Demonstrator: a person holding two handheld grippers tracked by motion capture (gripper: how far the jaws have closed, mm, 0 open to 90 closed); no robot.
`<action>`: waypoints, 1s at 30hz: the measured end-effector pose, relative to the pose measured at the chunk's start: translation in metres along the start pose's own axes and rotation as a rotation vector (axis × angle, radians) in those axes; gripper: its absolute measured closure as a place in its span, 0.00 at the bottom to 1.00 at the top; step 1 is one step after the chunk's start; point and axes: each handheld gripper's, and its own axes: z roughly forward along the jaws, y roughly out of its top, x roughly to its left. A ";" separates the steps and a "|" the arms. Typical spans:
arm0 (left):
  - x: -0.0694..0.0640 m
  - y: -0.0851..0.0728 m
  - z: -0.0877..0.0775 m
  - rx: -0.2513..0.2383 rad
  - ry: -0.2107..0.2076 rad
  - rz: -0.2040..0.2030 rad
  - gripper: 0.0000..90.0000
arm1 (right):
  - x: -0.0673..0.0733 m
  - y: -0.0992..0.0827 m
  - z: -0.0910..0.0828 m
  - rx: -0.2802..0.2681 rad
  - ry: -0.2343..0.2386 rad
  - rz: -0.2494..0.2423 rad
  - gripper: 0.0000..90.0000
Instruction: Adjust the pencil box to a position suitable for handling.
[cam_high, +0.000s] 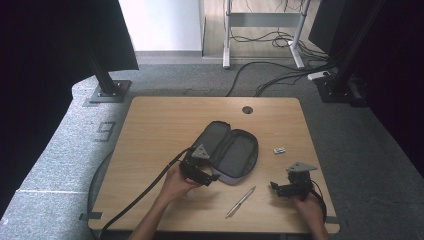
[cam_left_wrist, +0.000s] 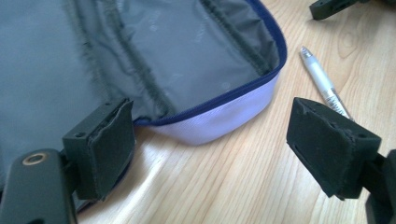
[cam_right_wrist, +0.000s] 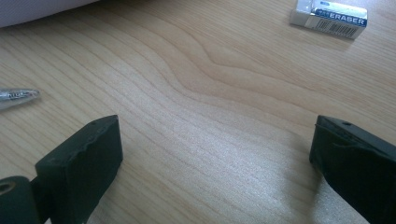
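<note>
An open grey pencil case with a blue zip edge and pale outside lies unzipped flat at the table's middle. My left gripper sits at its near left corner, open. In the left gripper view the case spreads just beyond my left gripper, with its rim beside the left jaw and nothing pinched. A silver pen lies on the wood between the two hands. My right gripper rests low at the near right, open over bare wood. A white eraser lies right of the case.
The wooden table has a cable hole near its far edge. The pen's tip and the eraser appear in the right gripper view. Cables and stand feet lie on the floor beyond the table.
</note>
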 end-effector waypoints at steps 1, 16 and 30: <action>0.000 0.000 0.000 0.000 0.000 0.000 0.17 | 0.000 0.000 0.000 0.000 0.000 0.000 0.03; 0.019 -0.033 -0.039 -0.048 0.065 -0.090 0.17 | 0.000 0.000 0.000 0.000 0.000 0.000 0.03; 0.031 -0.065 -0.067 -0.054 0.146 -0.134 0.15 | 0.000 0.000 0.000 0.000 -0.001 0.001 0.03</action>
